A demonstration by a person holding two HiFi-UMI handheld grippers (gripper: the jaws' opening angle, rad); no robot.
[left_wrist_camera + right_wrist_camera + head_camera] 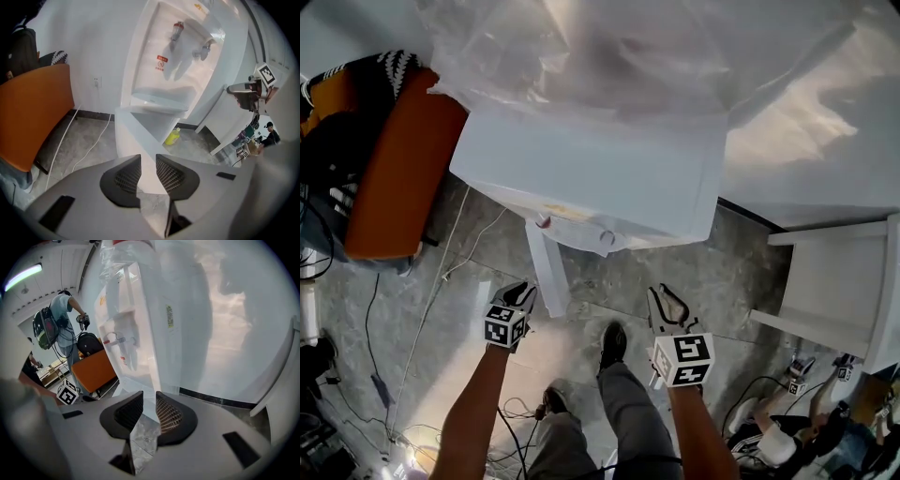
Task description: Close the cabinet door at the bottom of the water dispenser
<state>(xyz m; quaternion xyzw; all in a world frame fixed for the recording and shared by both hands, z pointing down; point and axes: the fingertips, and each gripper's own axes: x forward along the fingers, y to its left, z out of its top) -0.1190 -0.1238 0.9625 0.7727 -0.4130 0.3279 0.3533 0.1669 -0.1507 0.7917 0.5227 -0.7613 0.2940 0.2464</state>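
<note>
**White dispenser, orange seat, grey floor**

From my screen the water dispenser (pixel 591 178) is all white, and its cabinet door (pixel 548 272) is white too. It has a red tap (pixel 178 28) and a red label (pixel 161 61). The seat (pixel 389 178) is orange, the floor (pixel 619 281) mottled grey, and the bottle (pixel 172 137) yellow. The left gripper (pixel 519 291) and right gripper (pixel 667 298) carry black-and-white square markers. Their pads (pixel 127 177) are black with a grid texture.

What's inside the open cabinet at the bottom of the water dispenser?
Bare white inner walls show, and a yellow bottle at the opening's lower right; whether it stands inside or just beside is unclear. The open door covers the lower left.
</note>
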